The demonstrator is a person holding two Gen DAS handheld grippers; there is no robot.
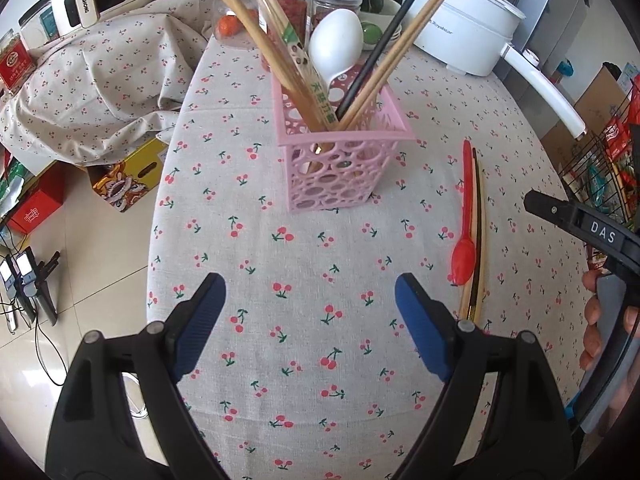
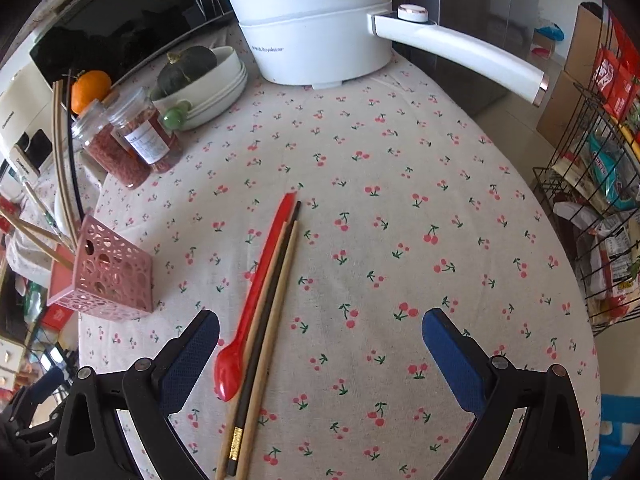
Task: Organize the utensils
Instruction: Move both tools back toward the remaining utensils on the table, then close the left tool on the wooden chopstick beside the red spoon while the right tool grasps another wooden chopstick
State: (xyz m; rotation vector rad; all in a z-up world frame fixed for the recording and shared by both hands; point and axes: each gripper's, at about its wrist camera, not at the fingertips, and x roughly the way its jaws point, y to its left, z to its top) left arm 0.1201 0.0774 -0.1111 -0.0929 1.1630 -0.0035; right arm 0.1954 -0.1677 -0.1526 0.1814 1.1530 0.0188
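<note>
A pink perforated utensil basket [image 1: 340,160] [image 2: 106,276] stands on the cherry-print tablecloth and holds wooden chopsticks, a black chopstick and a white spoon [image 1: 335,42]. To its right a red spoon [image 1: 464,240] [image 2: 250,300], a black chopstick [image 2: 266,320] and wooden chopsticks [image 2: 276,304] lie side by side on the cloth. My left gripper [image 1: 310,300] hovers open over bare cloth in front of the basket. My right gripper [image 2: 320,334] is open above the cloth, with the loose utensils lying just inside its left finger [image 2: 190,356]. The right gripper's body shows at the right edge of the left wrist view.
A white electric pot [image 2: 316,40] with a long handle sits at the back. Two jars [image 2: 132,144], a bowl with a green squash [image 2: 208,80] and an orange stand at the back left. A wire snack rack [image 2: 600,200] rises past the table's right edge.
</note>
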